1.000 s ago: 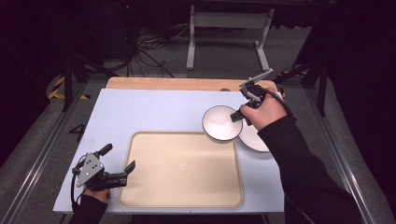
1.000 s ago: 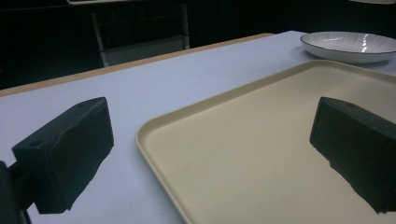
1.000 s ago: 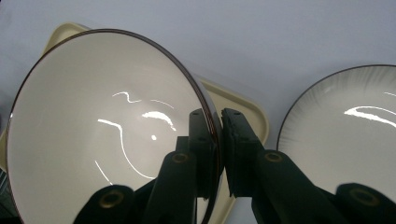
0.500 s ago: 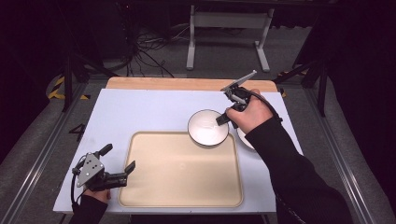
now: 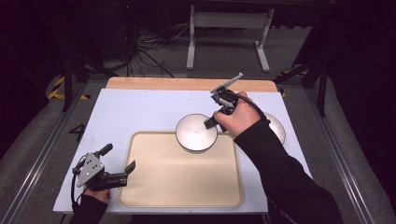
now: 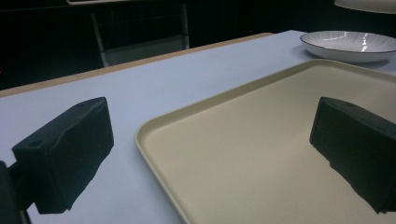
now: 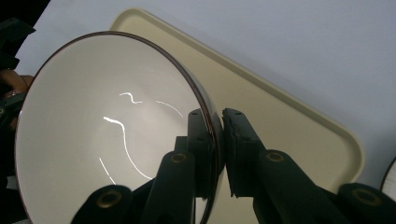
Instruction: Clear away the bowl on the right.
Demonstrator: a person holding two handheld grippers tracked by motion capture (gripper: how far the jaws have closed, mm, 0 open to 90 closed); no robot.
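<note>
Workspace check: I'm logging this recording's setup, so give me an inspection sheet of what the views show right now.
Surface: pale blue table with a wooden strip along its far edge.
Job's things: beige tray, nothing lying in it; white bowl held above the tray's far edge; plate on the table to the right.
Clutter: nothing seen.
Grippers: right gripper shut on the bowl's rim; left gripper open, jaws either side of the tray's left edge.
Cables: one trails from the left gripper; loose cables on the floor beyond the table.
Surroundings: dark room, grey floor, a metal stand behind the table.
</note>
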